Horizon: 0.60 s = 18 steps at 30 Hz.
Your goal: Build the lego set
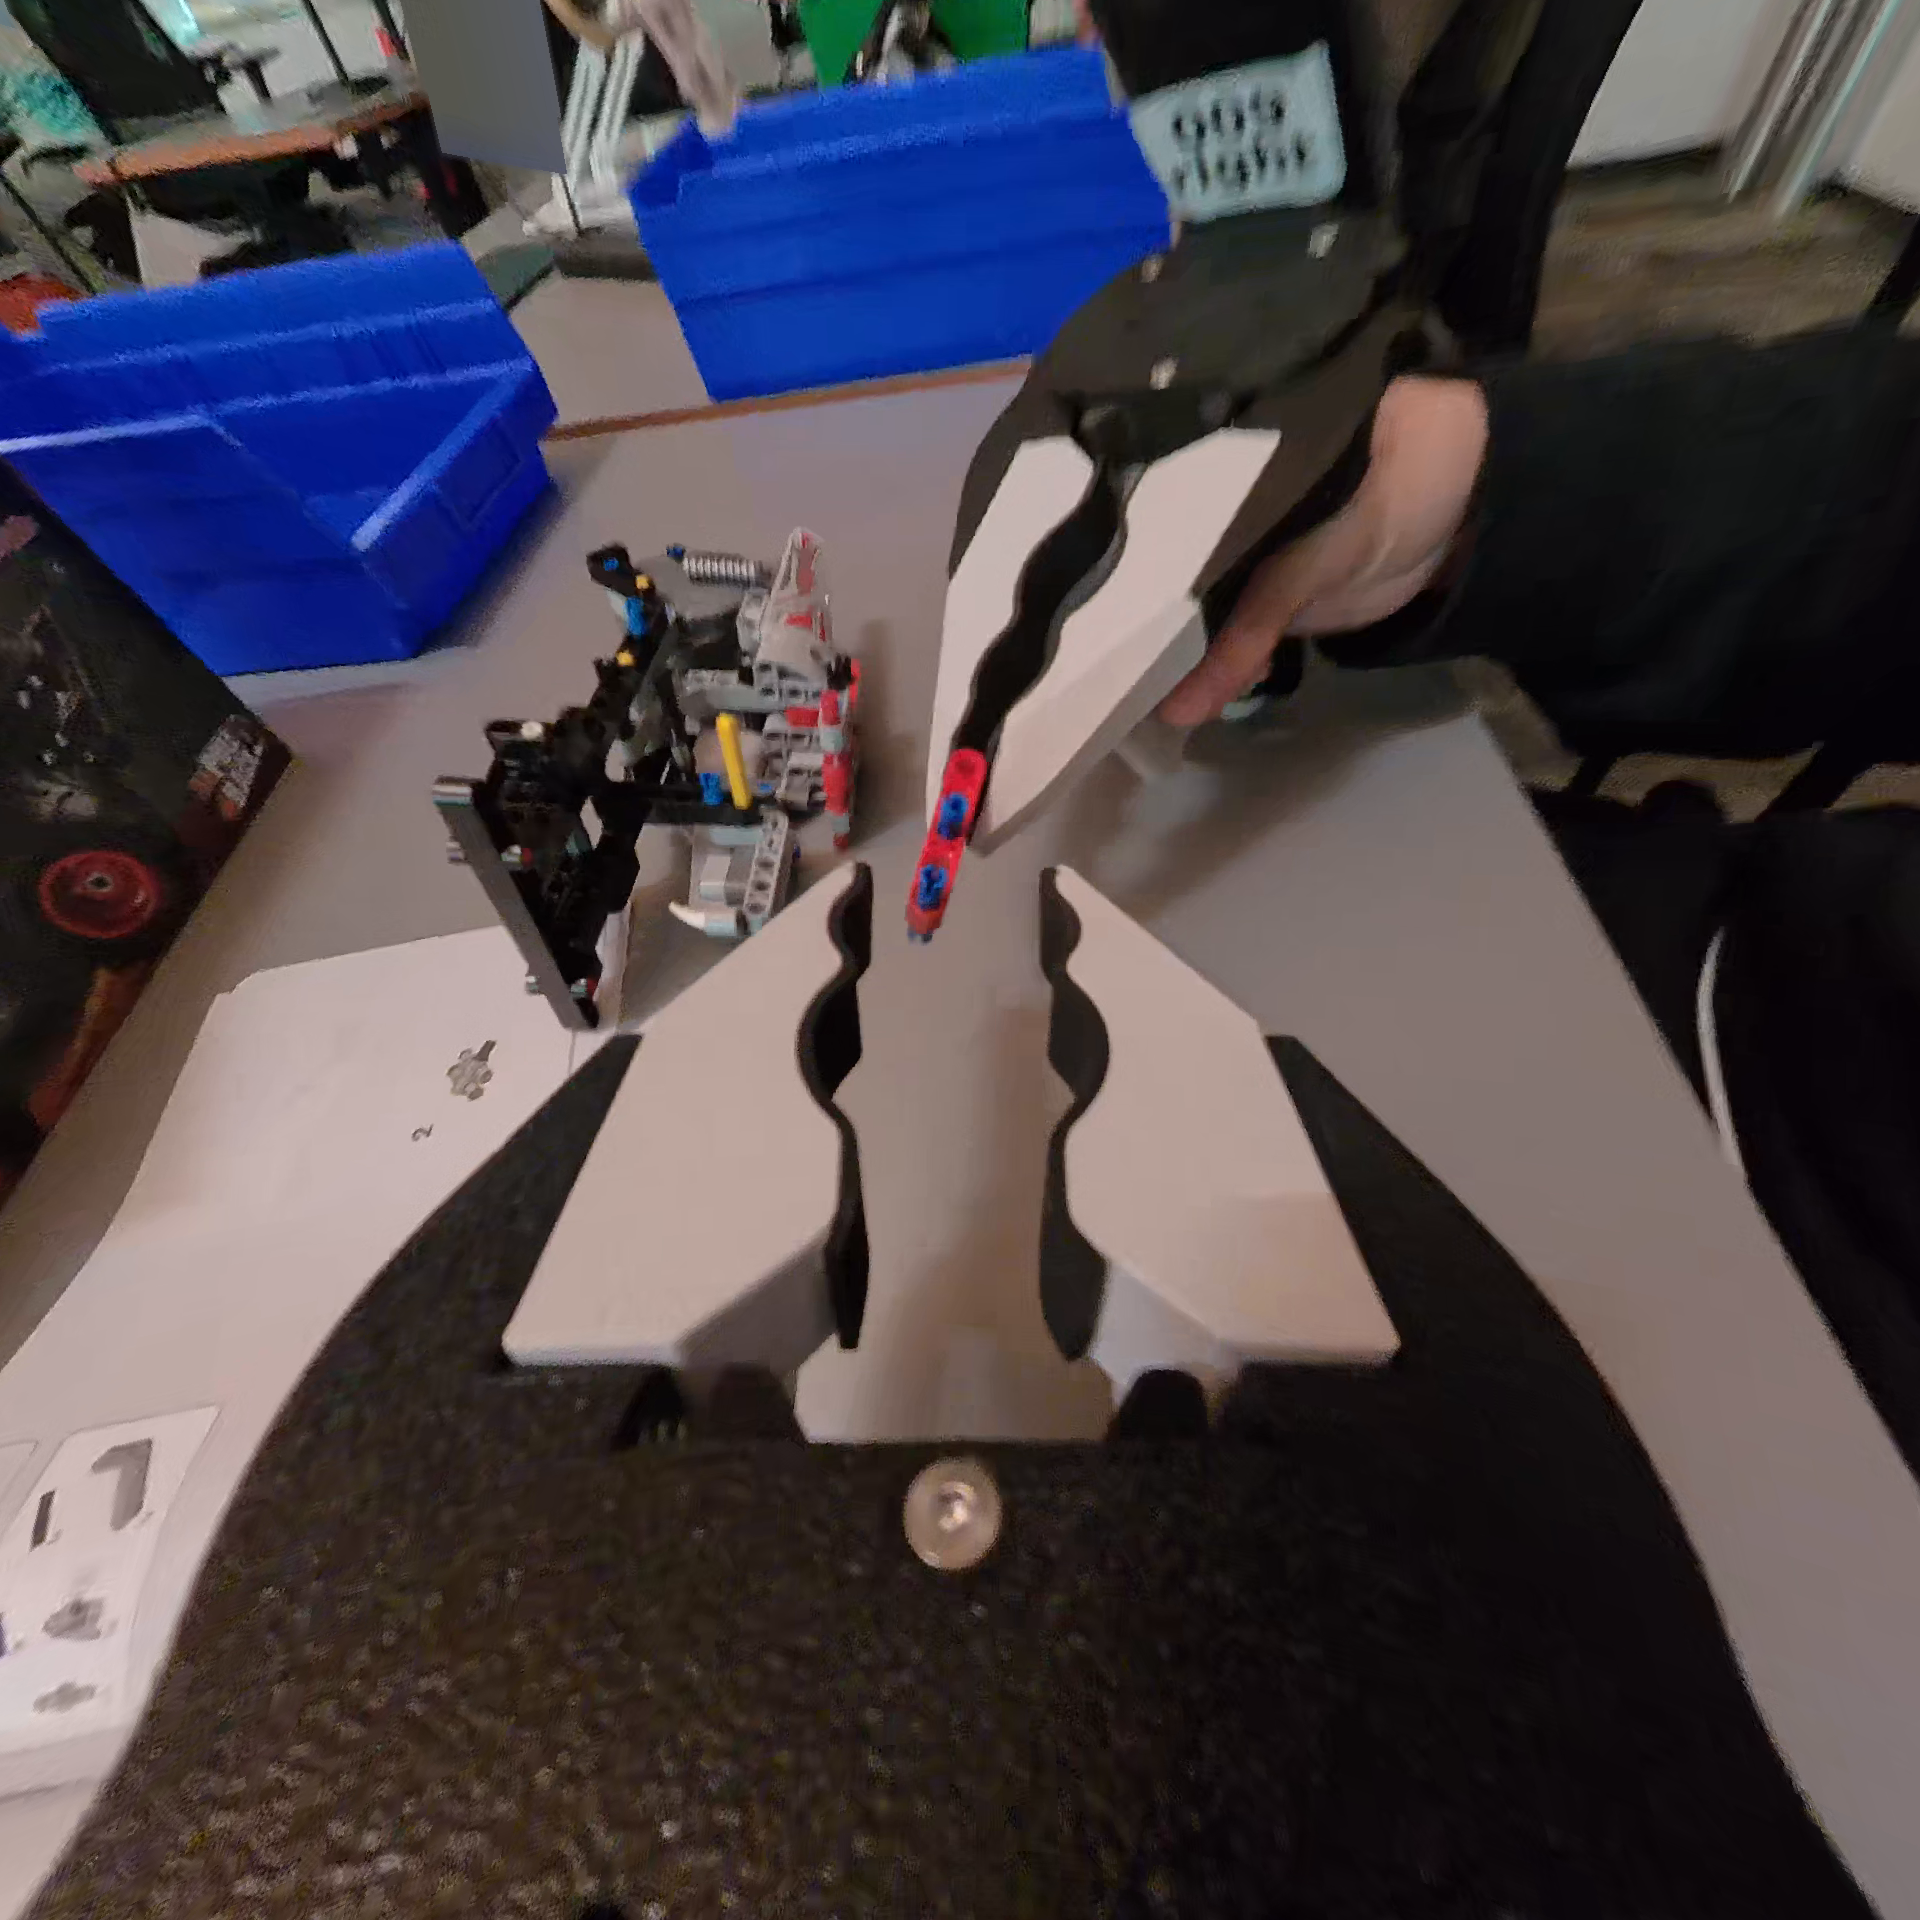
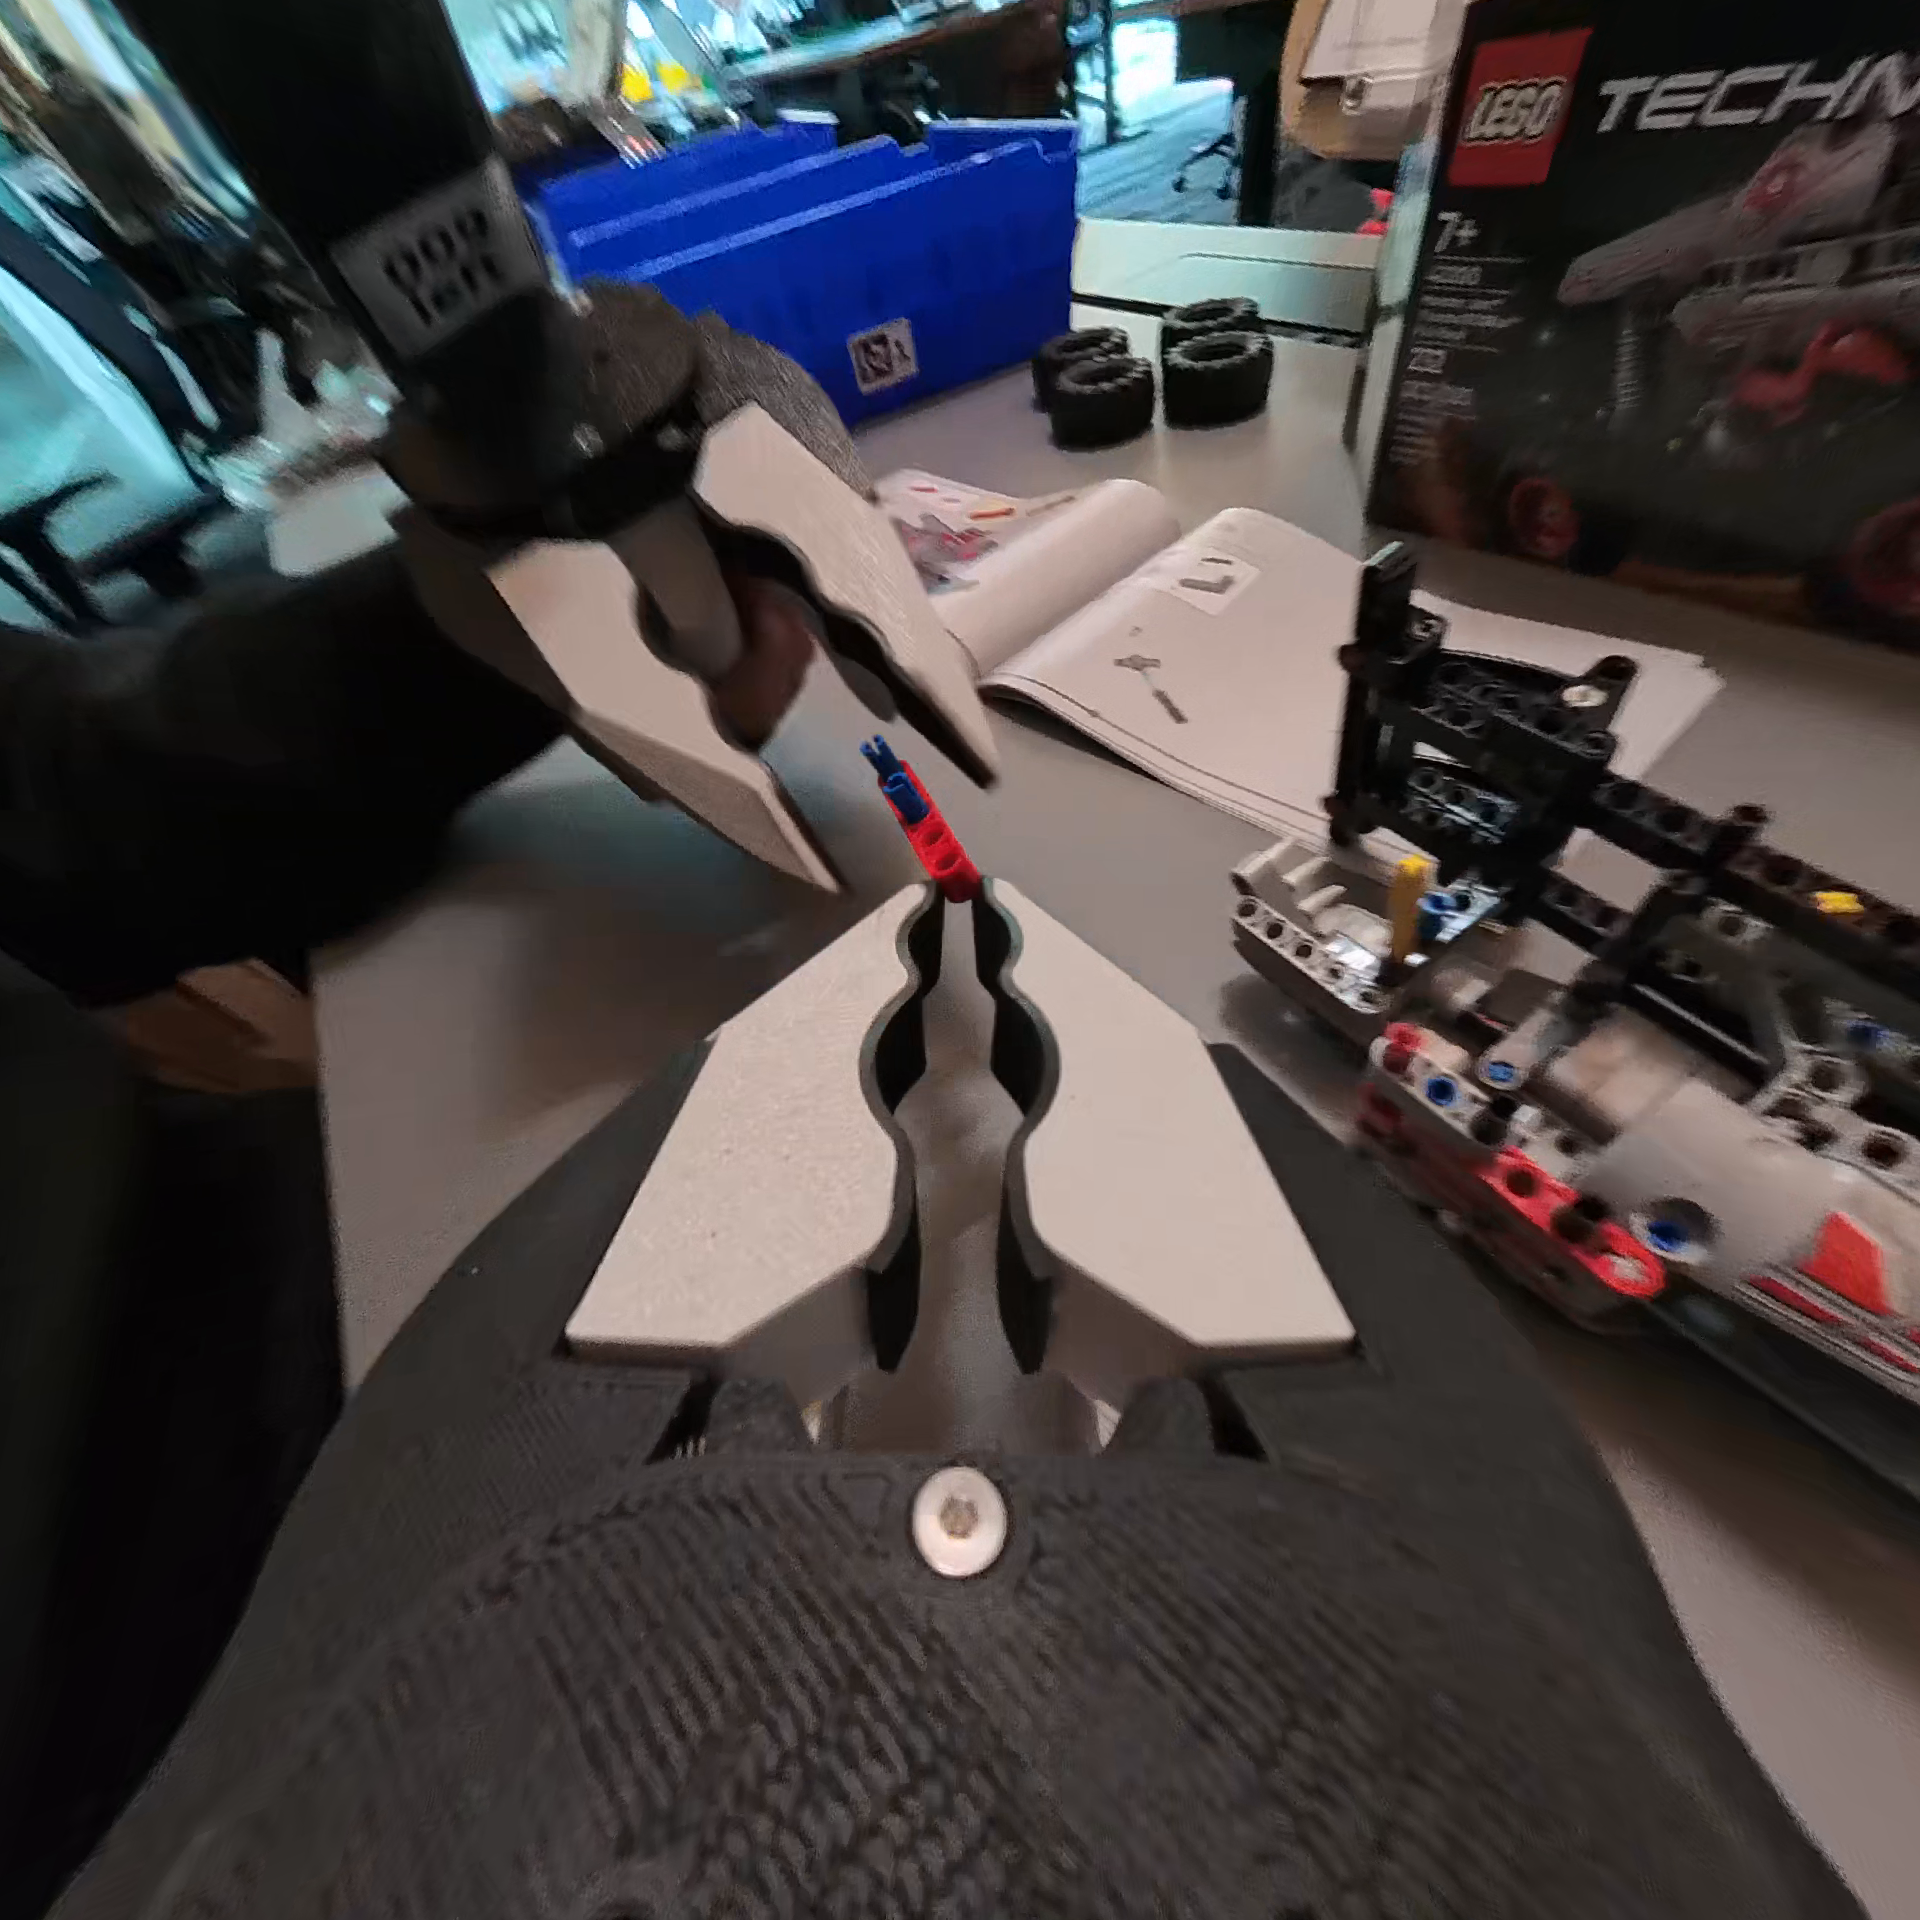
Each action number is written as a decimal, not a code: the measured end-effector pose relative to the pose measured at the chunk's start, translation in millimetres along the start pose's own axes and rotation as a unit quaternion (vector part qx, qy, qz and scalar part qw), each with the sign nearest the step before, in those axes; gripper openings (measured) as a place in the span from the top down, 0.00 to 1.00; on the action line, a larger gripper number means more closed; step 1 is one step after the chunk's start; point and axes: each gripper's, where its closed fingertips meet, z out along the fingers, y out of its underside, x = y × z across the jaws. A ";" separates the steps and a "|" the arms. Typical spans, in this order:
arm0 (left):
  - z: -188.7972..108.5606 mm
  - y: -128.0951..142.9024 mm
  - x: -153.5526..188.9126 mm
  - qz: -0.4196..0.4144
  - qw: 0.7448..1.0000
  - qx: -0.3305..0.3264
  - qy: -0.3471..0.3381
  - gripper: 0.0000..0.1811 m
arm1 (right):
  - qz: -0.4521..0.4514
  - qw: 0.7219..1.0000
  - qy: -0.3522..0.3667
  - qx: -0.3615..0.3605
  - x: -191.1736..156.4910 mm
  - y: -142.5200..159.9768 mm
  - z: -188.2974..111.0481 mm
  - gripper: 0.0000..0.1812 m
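Note:
My right gripper [image 2: 958, 891] is shut on one end of a short red beam [image 2: 940, 847] with blue pins in it and holds it above the table. In the left wrist view the right gripper [image 1: 961, 805] comes in from the upper right, and the red beam [image 1: 940, 842] hangs down from its tips. My left gripper [image 1: 956, 883] is open, and the beam's free end is just in front of its tips. In the right wrist view the open left gripper [image 2: 909, 831] straddles the beam's pinned end without touching it. The partly built model [image 1: 675, 758] lies on the table to the left; it also shows at the right of the right wrist view [image 2: 1507, 1039].
An open instruction booklet [image 1: 343, 1091] [image 2: 1195, 644] lies beside the model. The set's box [image 2: 1662, 312] [image 1: 94, 831] stands behind it. Two blue bins [image 1: 281, 447] [image 1: 894, 218] sit at the table's far side. Several black tyres [image 2: 1153, 374] lie near the box. Less than 4 cm separates the two grippers' tips.

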 end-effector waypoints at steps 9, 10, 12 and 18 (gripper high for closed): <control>10.0 1.9 6.5 0.063 0.997 -0.038 0.021 0.91 | -0.042 0.999 -0.003 -0.007 -3.2 2.3 -3.7 0.97; 10.8 1.5 6.5 0.066 0.997 -0.037 0.020 0.92 | -0.038 0.999 -0.004 0.000 -3.0 0.7 -4.8 0.97; 11.2 -2.1 4.6 0.071 0.997 -0.025 0.012 0.97 | -0.028 0.999 -0.015 0.008 -4.0 -1.2 -7.4 0.98; 13.9 -1.4 6.1 0.048 0.998 -0.022 0.035 0.97 | -0.005 0.999 -0.041 0.009 -4.5 -0.9 -10.3 0.98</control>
